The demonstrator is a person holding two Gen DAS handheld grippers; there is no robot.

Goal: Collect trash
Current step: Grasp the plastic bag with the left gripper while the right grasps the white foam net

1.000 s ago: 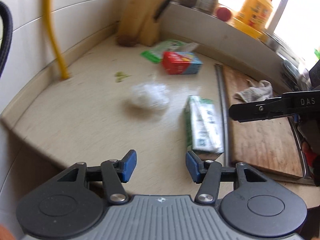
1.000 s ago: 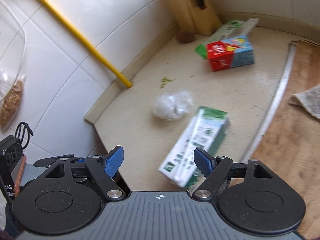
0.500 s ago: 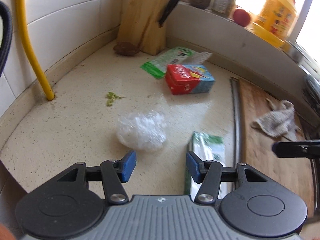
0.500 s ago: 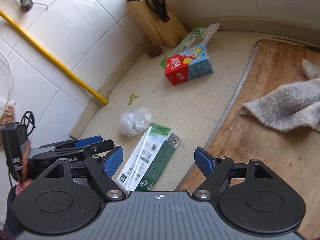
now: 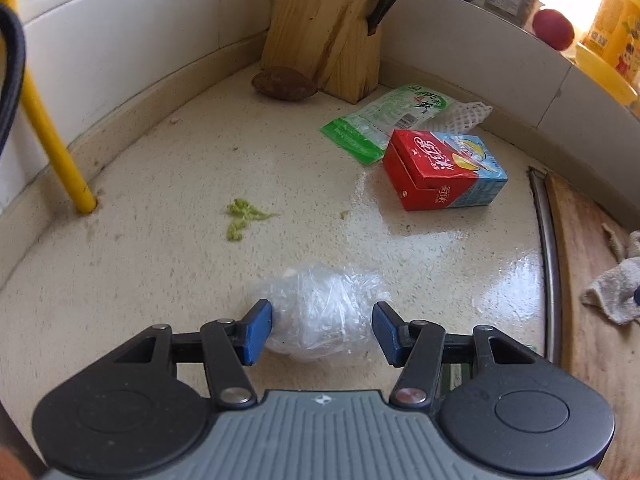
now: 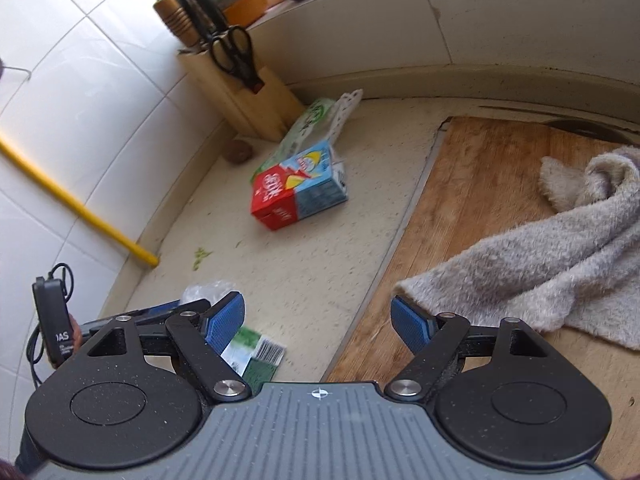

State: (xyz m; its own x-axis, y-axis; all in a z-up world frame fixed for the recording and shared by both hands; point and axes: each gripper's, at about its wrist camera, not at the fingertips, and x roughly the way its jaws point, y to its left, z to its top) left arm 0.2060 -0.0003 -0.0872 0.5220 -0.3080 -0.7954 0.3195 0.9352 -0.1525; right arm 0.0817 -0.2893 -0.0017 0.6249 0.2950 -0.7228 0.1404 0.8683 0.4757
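Item: crumpled plastic wrap (image 5: pixel 320 316), on the countertop (image 5: pixel 160 248), between the spread blue pads of the left gripper (image 5: pixel 322 330), one pad touching. Judged light, soft, slippery; grip across its middle. Right gripper (image 6: pixel 318 322) spread, empty, above the cutting board (image 6: pixel 480 184) edge.

A speckled beige stone countertop (image 5: pixel 168 184) fills the middle of both views, meeting glossy white wall tiles (image 5: pixel 132 20) at the upper left along a raised beige kerb. A yellow pipe (image 5: pixel 52 140) rises from the counter at the left edge. A pale wooden knife block (image 5: pixel 320 20) stands in the far corner, top centre. A worn brown wooden cutting board (image 6: pixel 500 184) lies at the right. Bright daylight glares from the upper right above a pale stone ledge (image 5: pixel 500 64) and shines off the counter.
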